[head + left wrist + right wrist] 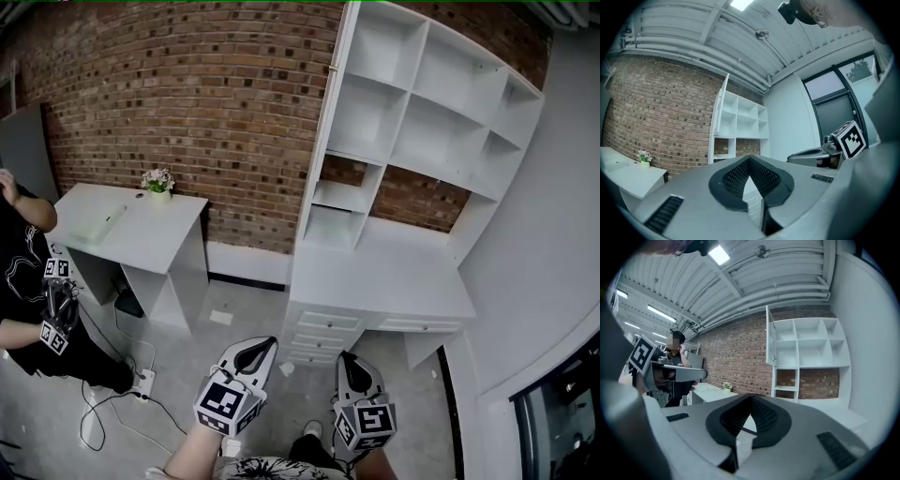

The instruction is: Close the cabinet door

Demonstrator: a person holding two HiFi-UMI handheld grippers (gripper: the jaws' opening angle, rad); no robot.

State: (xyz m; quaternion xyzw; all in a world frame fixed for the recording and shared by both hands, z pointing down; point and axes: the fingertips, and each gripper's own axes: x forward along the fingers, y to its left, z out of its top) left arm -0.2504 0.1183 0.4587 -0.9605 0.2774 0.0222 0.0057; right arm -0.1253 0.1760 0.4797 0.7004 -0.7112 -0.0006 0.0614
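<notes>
Left gripper (261, 347) and right gripper (349, 359) are noted empty, jaws pressed together. Cabinet door (720, 110) is judged light and rigid; its free edge should be pushed.

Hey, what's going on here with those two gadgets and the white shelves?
A person holds a left gripper and a right gripper, both with jaws shut and nothing in them, facing a white shelf unit above a desk. The cabinet door at the unit's upper left stands open. Neither gripper touches it yet. Another person stands off to the left.
</notes>
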